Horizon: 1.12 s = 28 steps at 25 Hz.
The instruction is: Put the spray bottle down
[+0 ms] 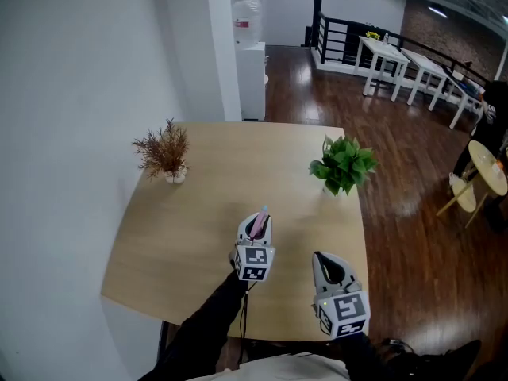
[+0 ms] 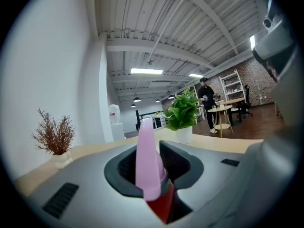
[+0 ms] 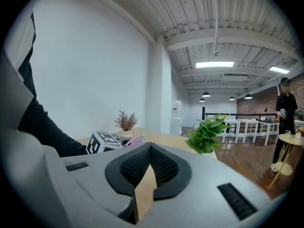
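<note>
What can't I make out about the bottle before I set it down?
- Body of the spray bottle: the left gripper view shows only a pink top and a red part between the jaws. The gripper's shell hides the rest.
- Bottle's base and its gap to the table: in the head view, the left gripper covers both.
- Table's near edge: in the head view, it is partly behind the sleeve and the right gripper.

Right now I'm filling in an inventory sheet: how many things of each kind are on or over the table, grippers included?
potted plants: 2, the dried reddish plant and the green plant
spray bottle: 1, held in the left gripper
grippers: 2, the left gripper and the right gripper
total: 5
</note>
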{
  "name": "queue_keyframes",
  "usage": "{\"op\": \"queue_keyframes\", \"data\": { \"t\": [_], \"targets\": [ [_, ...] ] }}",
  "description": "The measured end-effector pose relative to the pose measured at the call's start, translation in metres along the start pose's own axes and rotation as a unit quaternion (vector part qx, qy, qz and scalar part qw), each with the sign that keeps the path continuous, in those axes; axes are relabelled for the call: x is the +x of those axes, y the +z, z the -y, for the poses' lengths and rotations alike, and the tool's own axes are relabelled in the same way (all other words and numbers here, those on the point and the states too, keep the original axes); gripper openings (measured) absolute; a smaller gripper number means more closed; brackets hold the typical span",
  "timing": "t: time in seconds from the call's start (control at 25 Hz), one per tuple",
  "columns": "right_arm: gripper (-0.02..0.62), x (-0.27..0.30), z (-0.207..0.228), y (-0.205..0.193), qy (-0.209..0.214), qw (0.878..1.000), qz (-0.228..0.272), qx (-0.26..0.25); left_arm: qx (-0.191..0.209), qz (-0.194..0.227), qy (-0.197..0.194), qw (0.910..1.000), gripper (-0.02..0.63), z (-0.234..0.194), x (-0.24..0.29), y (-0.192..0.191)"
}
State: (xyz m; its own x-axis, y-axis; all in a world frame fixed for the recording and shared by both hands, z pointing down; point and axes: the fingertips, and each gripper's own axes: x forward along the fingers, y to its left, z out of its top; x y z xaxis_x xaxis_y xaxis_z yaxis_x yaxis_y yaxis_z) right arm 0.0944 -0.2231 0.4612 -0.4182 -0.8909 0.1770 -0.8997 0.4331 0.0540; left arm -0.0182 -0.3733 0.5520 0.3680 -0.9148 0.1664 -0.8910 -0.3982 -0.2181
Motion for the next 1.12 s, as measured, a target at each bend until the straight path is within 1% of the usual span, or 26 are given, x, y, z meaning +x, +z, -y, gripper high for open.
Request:
{"op": "queue_keyframes", "data": {
  "t": [0.12,0.16,0.24,0.28,0.32,0.4,0.6,0.72,0.84,0.92,0.96,1.0,1.04,1.08,1.12],
  "targets": [
    [-0.012,-0.001,0.004,0.001,-0.003,1.000,0.001,0.000,-0.002,-0.001,-0.003,1.0000,0.113,0.001,0.001,0.000],
    [-0.012,-0.001,0.005,0.001,-0.003,1.000,0.001,0.000,-0.007,-0.001,-0.011,0.9999,0.135,0.003,0.001,0.000],
    [-0.012,-0.001,0.005,0.000,-0.002,1.000,0.002,0.000,-0.022,0.003,-0.039,0.9990,0.241,0.010,0.002,-0.001],
    [-0.012,0.000,0.005,-0.001,-0.001,1.000,0.002,0.001,-0.028,0.005,-0.052,0.9982,0.278,0.014,0.002,-0.001],
    [-0.012,0.000,0.005,-0.001,0.000,1.000,0.003,0.001,-0.031,0.006,-0.059,0.9978,0.303,0.016,0.000,0.000],
    [-0.012,0.001,0.002,0.000,0.003,1.000,0.002,0.002,-0.033,0.009,-0.057,0.9978,0.327,0.014,-0.006,0.001],
    [-0.012,0.002,-0.005,0.002,0.007,1.000,0.008,0.004,-0.059,0.022,-0.024,0.9977,0.334,-0.005,-0.041,0.006],
    [-0.012,0.004,-0.008,0.003,0.008,1.000,0.012,0.007,-0.082,0.032,-0.006,0.9961,0.334,-0.017,-0.075,0.009],
    [-0.012,0.005,-0.012,0.006,0.006,1.000,0.020,0.010,-0.101,0.033,0.002,0.9943,0.332,-0.025,-0.114,0.013],
    [-0.012,0.006,-0.015,0.008,0.006,1.000,0.027,0.013,-0.106,0.032,0.005,0.9938,0.304,-0.030,-0.138,0.019],
    [-0.012,0.006,-0.017,0.010,0.006,0.999,0.031,0.014,-0.112,0.032,0.005,0.9932,0.251,-0.032,-0.149,0.023],
    [-0.012,0.006,-0.019,0.012,0.006,0.999,0.034,0.015,-0.122,0.033,0.005,0.9920,0.143,-0.035,-0.159,0.028],
    [-0.012,0.007,-0.021,0.014,0.006,0.999,0.038,0.015,-0.132,0.035,0.004,0.9906,0.060,-0.039,-0.169,0.034],
    [-0.012,0.008,-0.023,0.017,0.005,0.999,0.043,0.015,-0.139,0.038,0.003,0.9895,0.012,-0.042,-0.177,0.040],
    [-0.012,0.009,-0.025,0.021,0.003,0.999,0.049,0.014,-0.140,0.041,0.000,0.9892,-0.005,-0.044,-0.184,0.048]
  ]
}}
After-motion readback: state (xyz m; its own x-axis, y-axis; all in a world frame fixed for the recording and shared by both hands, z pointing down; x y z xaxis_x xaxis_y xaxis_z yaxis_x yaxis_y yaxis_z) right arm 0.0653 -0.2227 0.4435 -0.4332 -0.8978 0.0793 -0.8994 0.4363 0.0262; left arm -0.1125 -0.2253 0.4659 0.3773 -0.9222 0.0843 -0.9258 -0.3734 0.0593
